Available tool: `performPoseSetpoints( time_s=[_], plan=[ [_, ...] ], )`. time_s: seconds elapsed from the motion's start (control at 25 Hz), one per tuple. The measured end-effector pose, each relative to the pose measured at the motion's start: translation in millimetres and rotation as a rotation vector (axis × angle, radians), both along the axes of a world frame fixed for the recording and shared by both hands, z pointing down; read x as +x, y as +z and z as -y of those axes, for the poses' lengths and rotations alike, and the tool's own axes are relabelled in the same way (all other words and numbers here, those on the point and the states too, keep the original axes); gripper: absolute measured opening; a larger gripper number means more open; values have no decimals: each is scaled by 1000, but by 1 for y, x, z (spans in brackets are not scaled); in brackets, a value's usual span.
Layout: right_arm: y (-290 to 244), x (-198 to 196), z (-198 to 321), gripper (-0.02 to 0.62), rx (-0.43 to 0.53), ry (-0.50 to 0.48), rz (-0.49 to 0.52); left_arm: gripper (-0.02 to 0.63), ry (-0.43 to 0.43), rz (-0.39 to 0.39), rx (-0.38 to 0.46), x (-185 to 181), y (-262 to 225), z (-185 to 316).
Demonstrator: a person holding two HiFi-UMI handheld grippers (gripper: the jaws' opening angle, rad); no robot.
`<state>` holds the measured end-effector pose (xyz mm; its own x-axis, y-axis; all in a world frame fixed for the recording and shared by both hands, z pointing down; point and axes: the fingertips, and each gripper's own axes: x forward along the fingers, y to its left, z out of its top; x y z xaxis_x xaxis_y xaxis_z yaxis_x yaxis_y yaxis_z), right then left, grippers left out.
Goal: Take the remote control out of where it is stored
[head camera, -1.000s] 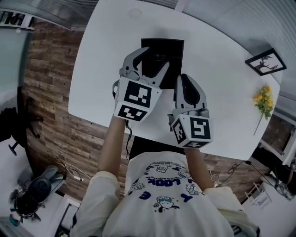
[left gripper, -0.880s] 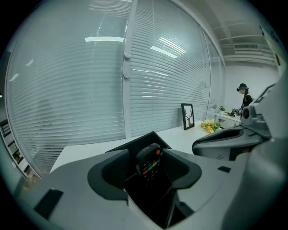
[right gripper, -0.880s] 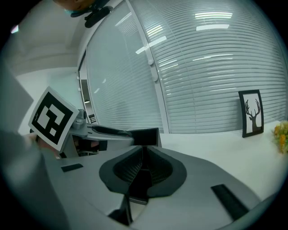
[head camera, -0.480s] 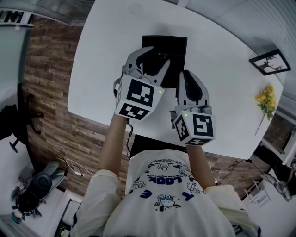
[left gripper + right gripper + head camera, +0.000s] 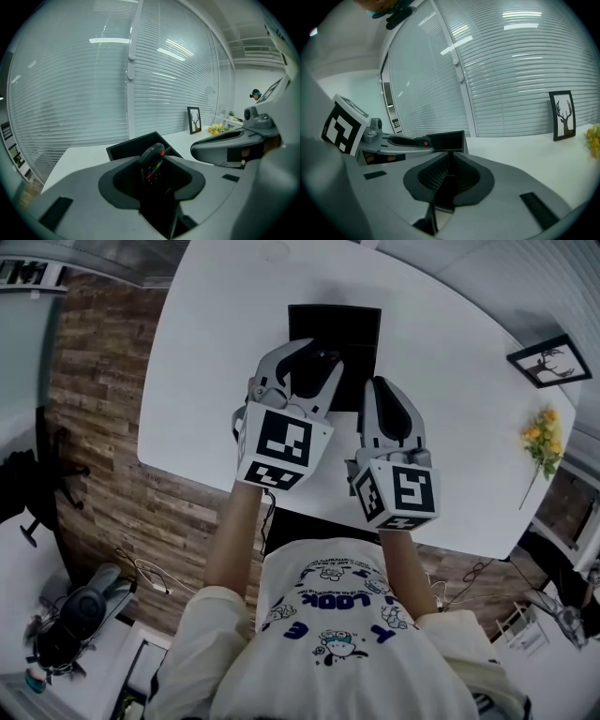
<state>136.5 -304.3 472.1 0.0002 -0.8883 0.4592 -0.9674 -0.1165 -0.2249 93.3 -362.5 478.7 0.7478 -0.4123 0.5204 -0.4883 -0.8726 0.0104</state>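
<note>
You're working over the white table (image 5: 216,352), w/ the black box (image 5: 352,324) sitting open near its middle. Both arms are hanging about where they were a sec ago, so nothing big is shifting. Your R gripper (image 5: 380,390) is waiting just beside the box's near right corner, jaws pressed together, nothing in them. Your L gripper (image 5: 314,362) is poised over the box's near end. The change is here: its jaws were spread wide a sec ago and are now closing in. The remote (image 5: 152,164) is standing tilted between them, lower end down in the box, coloured buttons facing the cam. The pads don't look to be squeezing it yet, so it's prob. not gripped, and no lift is starting until they're tight on it.
</note>
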Motion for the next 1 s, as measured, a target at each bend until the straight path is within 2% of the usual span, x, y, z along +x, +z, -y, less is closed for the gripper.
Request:
performPoseSetpoints(
  time_s=[0.28, 0.56, 0.68, 0.84, 1.0],
  plan=[
    [0, -3, 0, 49, -2, -5, 1, 146, -93, -64, 1, -11, -8, 6],
    [-2, -8, -1, 49, 3, -8, -1, 125, -128, -98, 15, -21, -21, 8],
    [-4, -10, -1, 49, 5, -9, -2, 72, -136, -104, 14, -23, -21, 8],
    [-7, -14, -2, 49, 10, -10, -4, 71, -151, -90, 14, -28, -17, 8],
    [-10, -17, -4, 49, 13, -8, -9, 71, -161, -109, 13, -32, -26, 6]
  ],
)
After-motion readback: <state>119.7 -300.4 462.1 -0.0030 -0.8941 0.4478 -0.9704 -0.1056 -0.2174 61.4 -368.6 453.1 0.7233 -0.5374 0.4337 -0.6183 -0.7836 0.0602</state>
